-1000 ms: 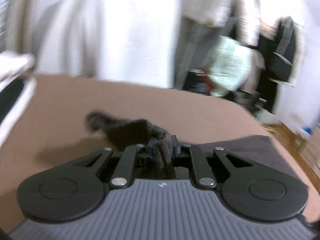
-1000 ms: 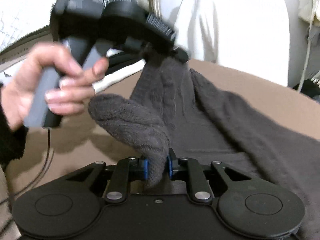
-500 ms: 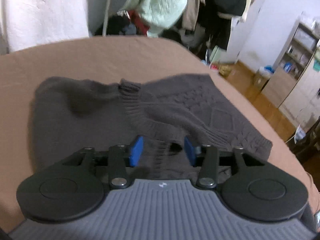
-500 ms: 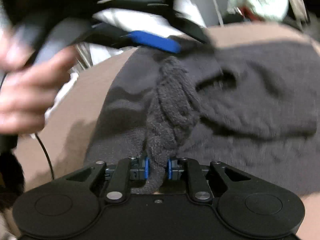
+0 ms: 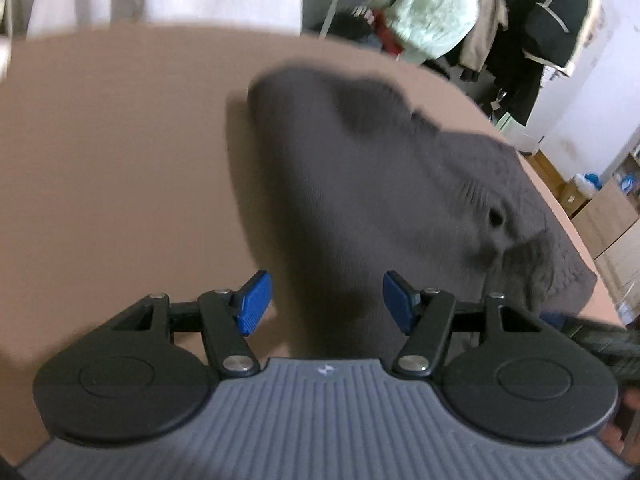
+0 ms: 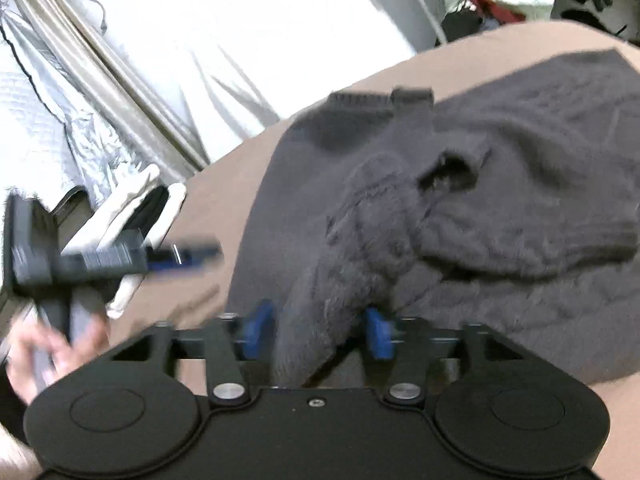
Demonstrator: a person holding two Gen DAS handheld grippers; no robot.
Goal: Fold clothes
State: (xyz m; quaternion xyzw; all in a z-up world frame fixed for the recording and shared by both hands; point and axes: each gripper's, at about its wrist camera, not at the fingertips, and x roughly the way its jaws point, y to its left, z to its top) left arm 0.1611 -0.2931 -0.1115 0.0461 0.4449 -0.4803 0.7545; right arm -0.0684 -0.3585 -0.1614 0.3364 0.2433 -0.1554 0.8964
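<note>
A dark grey knitted sweater [image 5: 360, 184] lies bunched on the brown bed cover [image 5: 112, 168]. My left gripper [image 5: 326, 304] hovers over its near edge, blue pads wide apart and gripping nothing. In the right wrist view the sweater [image 6: 500, 208] fills the right half, one cuff gaping. A thick fold of its sleeve [image 6: 320, 320] lies loose between the spread blue pads of my right gripper [image 6: 318, 332], which is open. The left gripper [image 6: 184, 258] shows blurred at the left, held by a hand [image 6: 52, 344].
White curtains [image 6: 240, 40] and a silver cover [image 6: 60, 128] hang behind the bed. Folded white and black items [image 6: 136, 216] lie at its left edge. Coats hang on a rack [image 5: 500, 20] at the back right, and a wooden cabinet [image 5: 608, 220] stands beyond the bed's right edge.
My right gripper has opened and let go of the sleeve. My left gripper opened earlier, spread wider and swung left, off the sweater. The sweater now lies on the bed.
</note>
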